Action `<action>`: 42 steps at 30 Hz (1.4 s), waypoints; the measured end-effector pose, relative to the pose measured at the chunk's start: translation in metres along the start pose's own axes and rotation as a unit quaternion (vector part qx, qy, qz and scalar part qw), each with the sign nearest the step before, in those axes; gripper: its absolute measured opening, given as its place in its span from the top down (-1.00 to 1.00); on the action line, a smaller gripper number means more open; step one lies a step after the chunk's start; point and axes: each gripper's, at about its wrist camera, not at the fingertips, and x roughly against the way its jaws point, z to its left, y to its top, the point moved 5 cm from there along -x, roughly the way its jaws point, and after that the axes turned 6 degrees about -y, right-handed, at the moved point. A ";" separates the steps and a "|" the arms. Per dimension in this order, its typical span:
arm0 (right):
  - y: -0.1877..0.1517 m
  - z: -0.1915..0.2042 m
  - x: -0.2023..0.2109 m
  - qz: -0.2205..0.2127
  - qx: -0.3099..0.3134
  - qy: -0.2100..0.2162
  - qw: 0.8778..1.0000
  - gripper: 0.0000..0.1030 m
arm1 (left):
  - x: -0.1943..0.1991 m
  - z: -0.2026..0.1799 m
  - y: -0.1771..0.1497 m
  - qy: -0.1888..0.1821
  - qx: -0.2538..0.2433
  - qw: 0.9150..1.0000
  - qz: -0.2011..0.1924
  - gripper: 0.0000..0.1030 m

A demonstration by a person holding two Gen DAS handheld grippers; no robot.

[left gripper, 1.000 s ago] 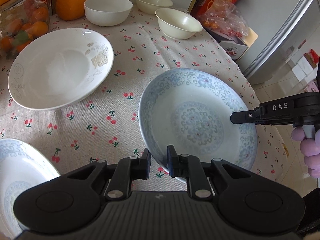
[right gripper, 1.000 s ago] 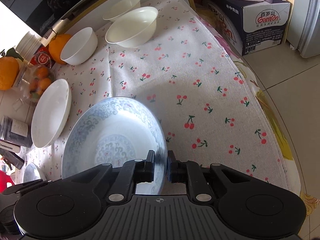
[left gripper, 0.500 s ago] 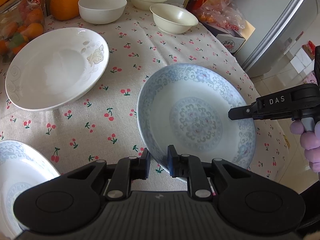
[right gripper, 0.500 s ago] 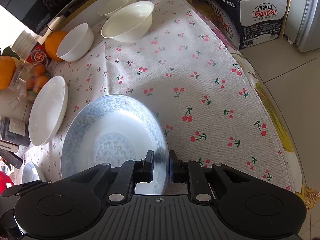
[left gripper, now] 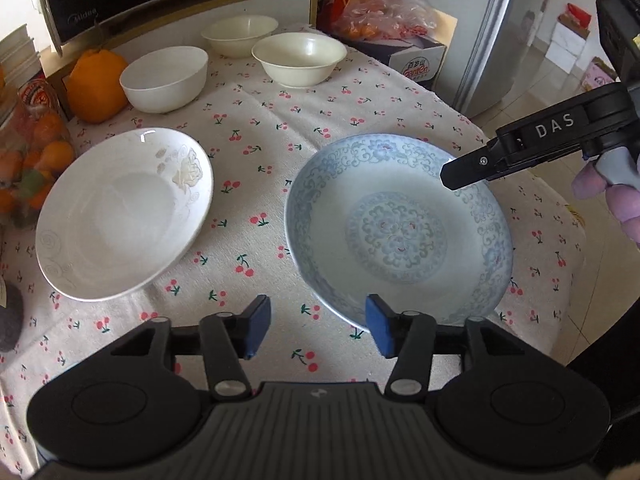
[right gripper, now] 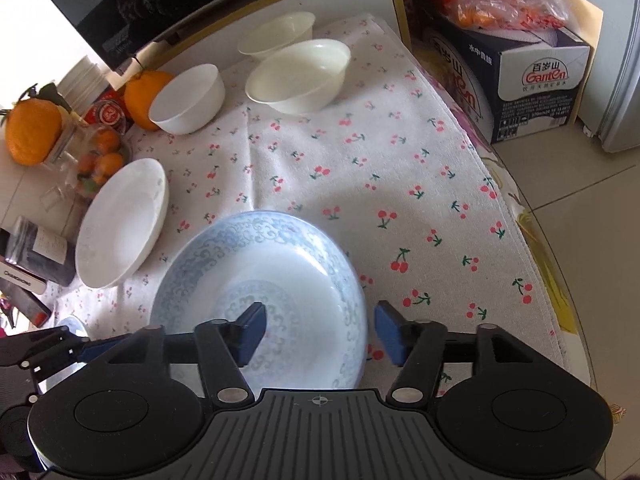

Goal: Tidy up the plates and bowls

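A blue-patterned plate (left gripper: 398, 232) rests on the cherry-print tablecloth (left gripper: 260, 152); it also shows in the right wrist view (right gripper: 280, 280). My left gripper (left gripper: 318, 326) is open just short of the plate's near rim. My right gripper (right gripper: 320, 330) is open, its jaws standing either side of the plate's right rim without touching it; one of its fingers (left gripper: 480, 164) shows above the plate's right side. A white plate (left gripper: 124, 212) lies to the left. A white bowl (left gripper: 164, 78) and two cream bowls (left gripper: 300, 60) (left gripper: 240, 34) stand at the back.
Oranges (left gripper: 96, 84) and a bag of small fruit (left gripper: 28, 160) sit at the left edge. A cardboard box (right gripper: 532, 80) and a fridge (left gripper: 500, 32) stand off the table's right. The table edge curves down on the right (right gripper: 560, 300).
Both grippers have opened and let go of the blue-patterned plate, which now rests on the cloth. The left gripper has pulled back and tilted up.
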 end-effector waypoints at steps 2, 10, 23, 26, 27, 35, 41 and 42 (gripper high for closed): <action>-0.003 0.010 0.008 -0.005 0.009 0.013 1.000 -0.29 | 0.007 0.008 -0.002 0.000 -0.007 1.000 -0.004 -0.26; -0.029 0.066 0.030 -0.009 0.042 0.071 0.997 -0.52 | 0.026 0.058 -0.016 0.022 -0.001 1.000 -0.001 -0.58; -0.083 0.144 0.011 0.038 0.080 0.132 0.987 -0.57 | 0.036 0.113 -0.047 0.052 -0.033 0.998 0.017 -0.62; -0.090 0.154 0.003 0.050 0.082 0.137 0.986 -0.57 | 0.038 0.126 -0.054 0.051 -0.013 0.998 0.019 -0.62; -0.092 0.158 0.000 0.053 0.082 0.138 0.986 -0.57 | 0.039 0.129 -0.057 0.049 -0.007 0.999 0.018 -0.62; -0.111 0.182 -0.013 0.081 0.087 0.155 0.981 -0.57 | 0.043 0.141 -0.076 0.036 -0.002 0.999 0.030 -0.42; -0.123 0.199 -0.020 0.092 0.092 0.169 0.977 -0.57 | 0.045 0.147 -0.084 0.029 0.009 0.999 0.034 -0.18; -0.125 0.201 -0.021 0.094 0.091 0.169 0.977 -0.56 | 0.046 0.148 -0.085 0.028 0.013 0.999 0.034 -0.16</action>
